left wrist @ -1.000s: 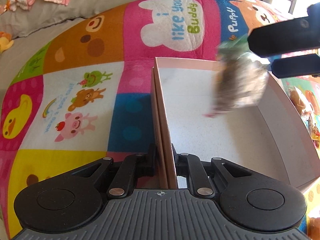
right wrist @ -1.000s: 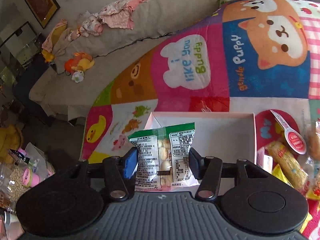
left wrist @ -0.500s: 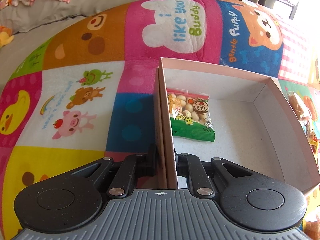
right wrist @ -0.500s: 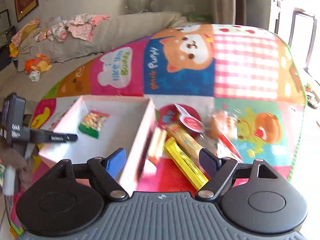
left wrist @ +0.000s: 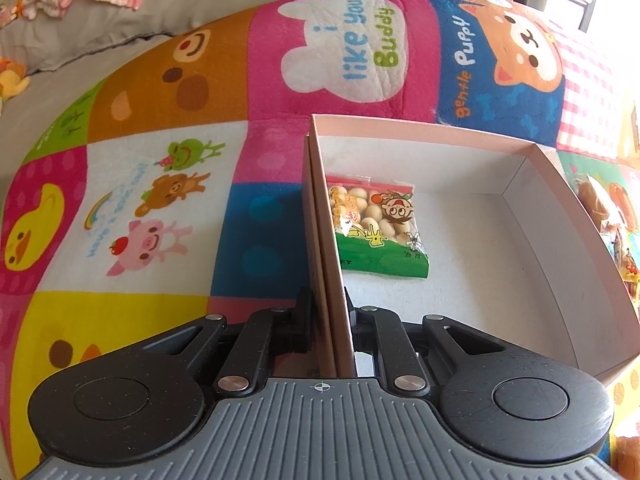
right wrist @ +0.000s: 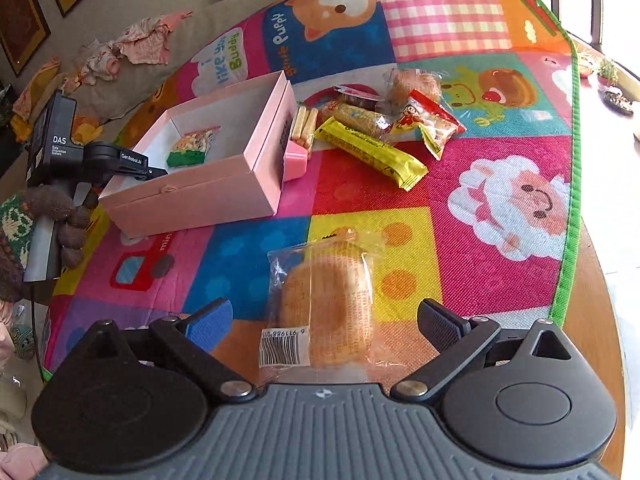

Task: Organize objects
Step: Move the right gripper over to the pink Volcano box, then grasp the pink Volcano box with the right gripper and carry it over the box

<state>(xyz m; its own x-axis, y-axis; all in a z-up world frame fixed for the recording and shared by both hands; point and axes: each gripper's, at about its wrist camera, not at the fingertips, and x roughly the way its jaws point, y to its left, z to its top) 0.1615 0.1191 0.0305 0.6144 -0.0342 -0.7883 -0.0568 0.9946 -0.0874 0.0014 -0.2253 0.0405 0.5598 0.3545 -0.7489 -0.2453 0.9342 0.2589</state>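
Bright daylight in both views, entering from window at upper right, blown out white there. Colours vivid, focus sharp, no motion blur. Strong fisheye bending curves play mat (left wrist: 360, 52) toward edges. Soft shadow left of pink box (left wrist: 420, 132). Glare on clear wrapper (right wrist: 324, 300).

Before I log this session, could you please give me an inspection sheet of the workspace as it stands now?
Surface: colourful patchwork cartoon play mat, lying flat.
Job's things: pink cardboard box holds one green-and-red bag of round snacks; clear-wrapped round bun lies on the mat between the right tongs.
Clutter: yellow snack bar, red snack packet and other wrapped snacks piled right of the box.
Grippers: left tongs shut on the box's side wall; right tongs open, not touching the bun.
Cables: nothing seen.
Surroundings: beige sofa with crumpled pink clothes; framed pictures on the wall.
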